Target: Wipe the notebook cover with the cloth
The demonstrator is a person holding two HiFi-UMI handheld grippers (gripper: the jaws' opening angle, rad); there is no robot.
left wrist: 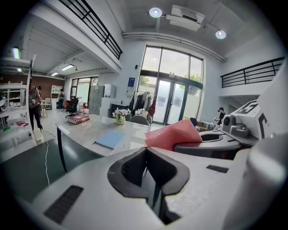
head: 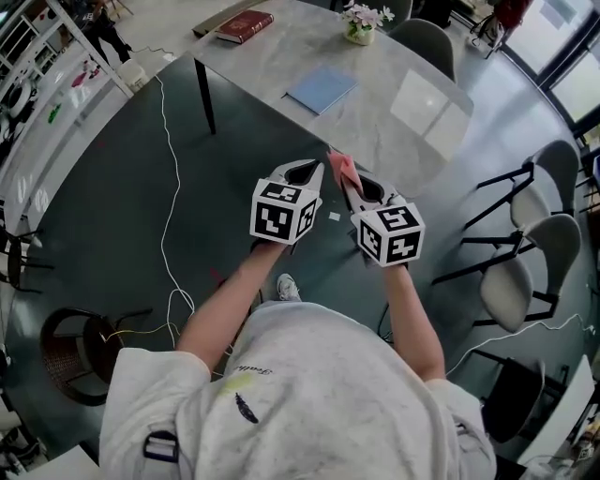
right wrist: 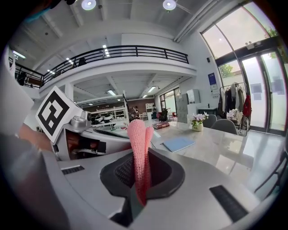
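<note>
Cloth (right wrist: 136, 143) in right gripper (head: 354, 192) (notebook (head: 322, 89) ahead)

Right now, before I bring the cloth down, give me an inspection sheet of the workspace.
Surface: pale stone-look table, mostly bare, ahead of both claws.
Job's things: blue notebook lying flat on the table; pink cloth held up in the air, not on the notebook.
Clutter: red book and flower pot at the far end, apart from the notebook.
Grippers: left claw shut, empty; right claw shut on the cloth.
Cables: white cable trailing over the dark floor, left of the table.
Surroundings: chairs to the right.
</note>
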